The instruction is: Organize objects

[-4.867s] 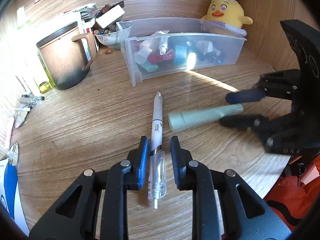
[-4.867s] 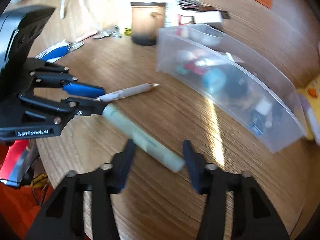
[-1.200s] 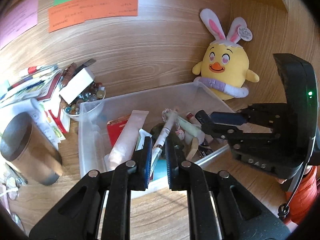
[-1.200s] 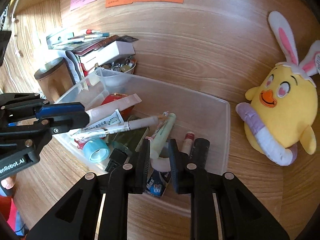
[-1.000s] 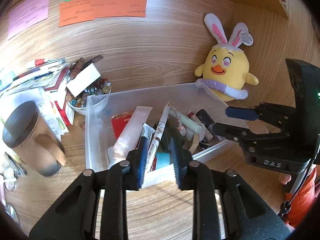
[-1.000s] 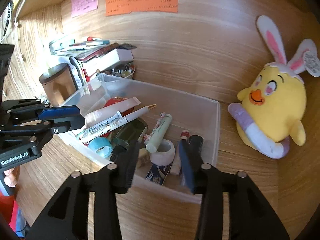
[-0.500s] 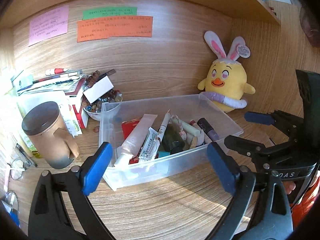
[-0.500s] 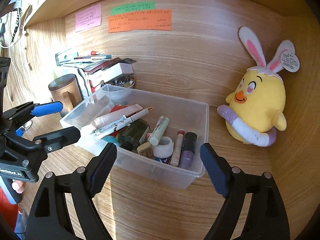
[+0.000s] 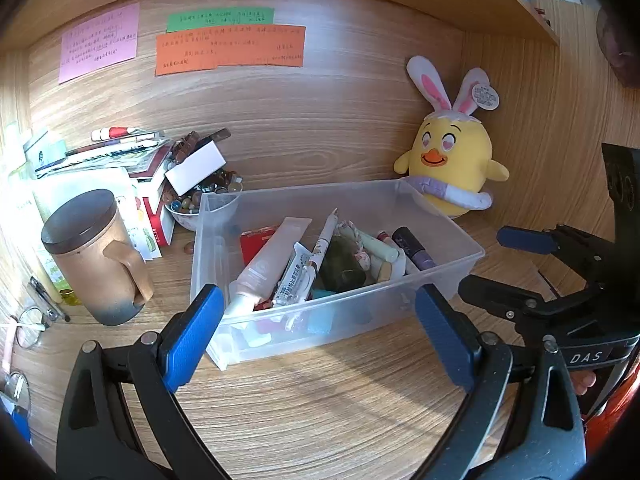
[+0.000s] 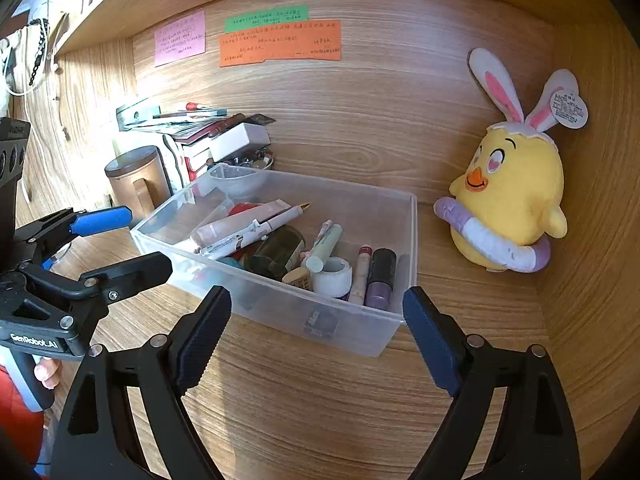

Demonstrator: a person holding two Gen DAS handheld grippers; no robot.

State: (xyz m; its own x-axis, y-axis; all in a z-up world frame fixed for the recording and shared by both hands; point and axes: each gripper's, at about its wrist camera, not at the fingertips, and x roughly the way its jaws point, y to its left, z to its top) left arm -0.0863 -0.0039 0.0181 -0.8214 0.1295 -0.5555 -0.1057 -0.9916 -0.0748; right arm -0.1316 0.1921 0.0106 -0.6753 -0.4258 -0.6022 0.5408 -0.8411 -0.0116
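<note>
A clear plastic bin (image 9: pixel 440 276) (image 10: pixel 396 320) stands on the wooden desk, holding several small items. Among them lie the white pen (image 9: pixel 325 236) (image 10: pixel 276 220) and the pale green tube (image 9: pixel 378 247) (image 10: pixel 326 246). My left gripper (image 9: pixel 316 328) is wide open in front of the bin's near wall, with nothing between its fingers. My right gripper (image 10: pixel 316 316) is also wide open and empty, just short of the bin's front corner. Each gripper shows in the other's view: the right gripper (image 9: pixel 508 266) at the right edge, the left gripper (image 10: pixel 120 242) at the left edge.
A yellow plush chick (image 9: pixel 448 160) (image 10: pixel 508 200) sits right of the bin against the back wall. A lidded brown mug (image 9: pixel 96 264), a bowl of beads (image 9: pixel 188 208) and stacked books (image 10: pixel 188 128) crowd the left. Wooden walls close the back and right.
Both grippers opened wide, letting go of the pen and the green tube inside the bin, and drew back from the bin toward the desk's front.
</note>
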